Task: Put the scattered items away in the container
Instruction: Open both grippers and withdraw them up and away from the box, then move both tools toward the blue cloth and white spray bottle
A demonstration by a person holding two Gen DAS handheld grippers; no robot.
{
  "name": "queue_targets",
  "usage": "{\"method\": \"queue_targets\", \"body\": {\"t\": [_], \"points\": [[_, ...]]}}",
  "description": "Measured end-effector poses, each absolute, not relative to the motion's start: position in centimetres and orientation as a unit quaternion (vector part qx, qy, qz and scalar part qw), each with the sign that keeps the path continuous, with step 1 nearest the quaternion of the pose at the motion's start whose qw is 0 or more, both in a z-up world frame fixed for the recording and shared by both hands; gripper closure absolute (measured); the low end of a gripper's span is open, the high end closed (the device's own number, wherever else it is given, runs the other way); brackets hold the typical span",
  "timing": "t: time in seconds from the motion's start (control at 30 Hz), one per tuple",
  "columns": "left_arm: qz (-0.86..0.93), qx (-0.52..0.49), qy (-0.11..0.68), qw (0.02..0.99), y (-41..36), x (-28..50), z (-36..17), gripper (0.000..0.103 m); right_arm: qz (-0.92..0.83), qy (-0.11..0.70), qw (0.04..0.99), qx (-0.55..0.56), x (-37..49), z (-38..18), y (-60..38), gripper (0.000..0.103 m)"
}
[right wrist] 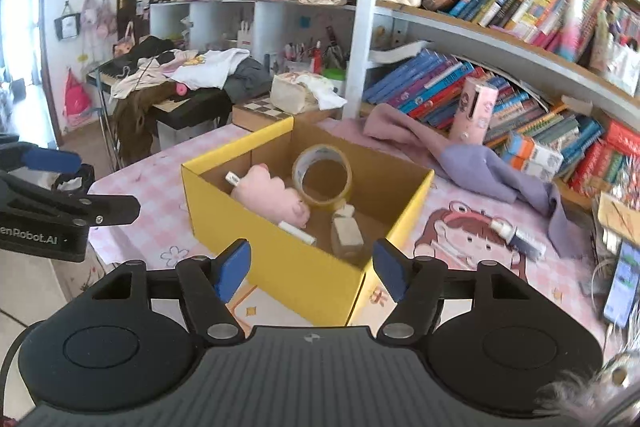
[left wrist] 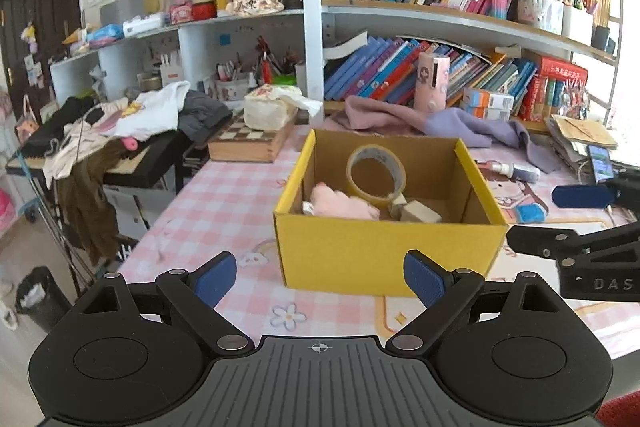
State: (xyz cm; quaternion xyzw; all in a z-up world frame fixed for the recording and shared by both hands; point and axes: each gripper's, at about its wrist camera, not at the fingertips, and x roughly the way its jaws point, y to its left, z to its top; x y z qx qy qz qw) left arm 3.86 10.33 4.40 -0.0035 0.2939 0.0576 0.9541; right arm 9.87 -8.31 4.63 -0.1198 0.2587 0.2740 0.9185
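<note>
A yellow cardboard box (left wrist: 384,251) (right wrist: 280,251) stands on the pink checked table. Inside it lie a tape roll (left wrist: 376,175) (right wrist: 322,175), a pink plush toy (left wrist: 344,205) (right wrist: 272,197), a white pen (right wrist: 298,231) and a small pale bottle (left wrist: 418,213) (right wrist: 346,233). My left gripper (left wrist: 320,281) is open and empty, just in front of the box. My right gripper (right wrist: 312,269) is open and empty at the box's near corner. A small spray bottle (left wrist: 516,171) (right wrist: 518,235) lies on the table right of the box.
A purple cloth (left wrist: 460,125) (right wrist: 480,163) lies behind the box by a pink cylinder (left wrist: 432,83) (right wrist: 474,113). A phone (right wrist: 622,285) lies at the right table edge. A tissue pack sits on a chessboard box (left wrist: 248,143) at the back left. Bookshelves stand behind the table.
</note>
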Motion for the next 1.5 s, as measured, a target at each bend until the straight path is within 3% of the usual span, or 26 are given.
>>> {"method": "queue_targets", "body": {"t": [0.67, 1.5], "points": [[0.009, 0.007, 0.36, 0.933, 5.7, 1.0, -0.8, 0.01, 0.235, 0.324, 0.905, -0.145, 5.4, -0.6, -10.3, 0.038], [-0.087, 0.028, 0.409, 0.908, -0.9, 5.4, -3.1, 0.01, 0.158, 0.361, 0.91, -0.129, 7.7, -2.0, -16.7, 0.03]]}}
